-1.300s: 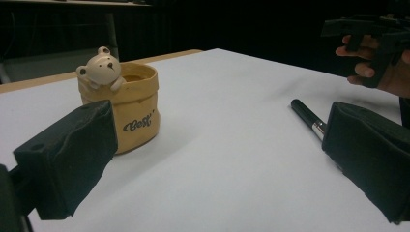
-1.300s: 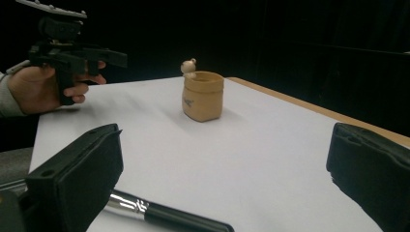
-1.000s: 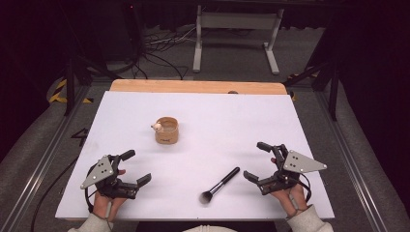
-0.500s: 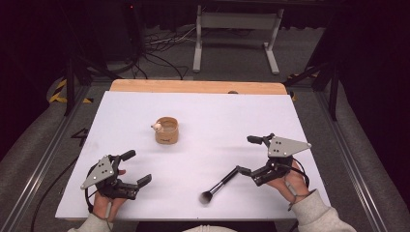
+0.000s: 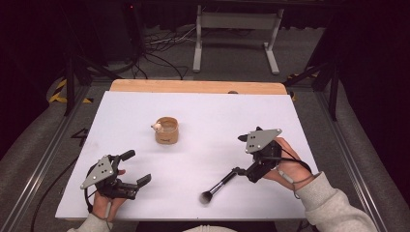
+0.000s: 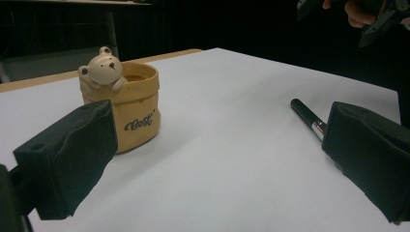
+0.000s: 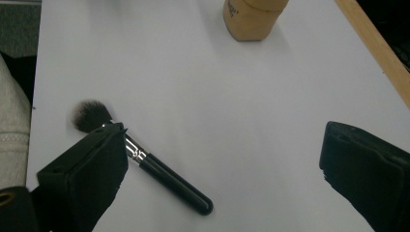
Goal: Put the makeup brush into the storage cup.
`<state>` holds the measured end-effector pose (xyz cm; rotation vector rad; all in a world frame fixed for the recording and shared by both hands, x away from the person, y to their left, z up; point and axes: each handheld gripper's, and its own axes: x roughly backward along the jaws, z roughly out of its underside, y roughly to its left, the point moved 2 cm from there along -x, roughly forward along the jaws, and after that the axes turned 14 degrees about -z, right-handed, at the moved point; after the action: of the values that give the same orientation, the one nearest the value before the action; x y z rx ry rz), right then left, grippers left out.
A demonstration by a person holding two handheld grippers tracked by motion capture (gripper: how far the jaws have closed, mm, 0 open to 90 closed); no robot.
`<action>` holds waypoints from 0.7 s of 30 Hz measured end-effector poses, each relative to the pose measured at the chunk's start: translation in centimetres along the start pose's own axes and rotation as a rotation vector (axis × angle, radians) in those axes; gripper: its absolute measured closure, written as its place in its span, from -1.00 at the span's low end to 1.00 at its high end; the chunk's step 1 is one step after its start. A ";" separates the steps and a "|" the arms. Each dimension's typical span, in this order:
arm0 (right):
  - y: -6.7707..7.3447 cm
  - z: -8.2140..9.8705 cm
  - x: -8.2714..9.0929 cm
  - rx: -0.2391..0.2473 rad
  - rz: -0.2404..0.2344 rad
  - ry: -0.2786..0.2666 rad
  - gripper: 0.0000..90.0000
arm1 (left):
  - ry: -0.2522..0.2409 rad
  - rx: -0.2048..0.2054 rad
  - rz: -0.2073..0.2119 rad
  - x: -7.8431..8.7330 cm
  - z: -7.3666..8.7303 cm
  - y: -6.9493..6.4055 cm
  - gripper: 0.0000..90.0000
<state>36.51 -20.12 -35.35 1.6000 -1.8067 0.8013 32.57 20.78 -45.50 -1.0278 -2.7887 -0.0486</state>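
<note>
A makeup brush [image 5: 220, 186] with a black handle and dark bristles lies on the white table top [image 5: 217, 116], front centre. My right gripper [image 5: 240, 154] is open and hovers at the handle's end, its lower jaw close to the tip. In the right gripper view the brush [image 7: 164, 176] lies between the jaws, nearer the left one, with my right gripper [image 7: 217, 183] apart from it. A tan pot with a bear figure [image 5: 167, 130] stands mid-table. My left gripper [image 5: 136, 167] rests open at the front left, facing the pot [image 6: 128, 108] and the brush handle [image 6: 304, 113].
A wooden strip [image 5: 193, 87] runs along the table's far edge. Beyond it stand a metal frame [image 5: 237, 29] and floor cables [image 5: 159, 48]. A pale sleeve [image 7: 12, 121] sits at the left of the right gripper view. The other gripper [image 6: 382, 19] hangs top right in the left gripper view.
My right gripper has moved left and forward from the table's front right to the brush handle's end, tilting down over it. The left gripper, brush and pot have stayed put.
</note>
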 end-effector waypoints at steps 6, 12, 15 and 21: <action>-0.4 -1.5 -0.4 0.035 -0.030 0.137 -0.90 | 0.001 -0.010 0.010 0.0 -0.1 -0.2 -1.00; -0.6 -2.2 -1.2 0.066 -0.071 0.260 -0.91 | 0.001 -0.010 0.011 -0.1 0.0 -0.1 -1.00; -0.9 -2.3 -1.7 0.055 -0.099 0.320 -0.91 | 0.001 -0.007 0.011 -0.1 0.0 -0.2 -1.00; -1.6 -2.7 -2.6 0.042 -0.137 0.403 -0.91 | 0.003 -0.014 0.014 -0.1 0.0 -0.2 -1.00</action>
<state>38.49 -16.53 -35.45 1.4454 -1.3890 1.0182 32.52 20.54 -45.51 -1.0495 -2.7821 -0.0674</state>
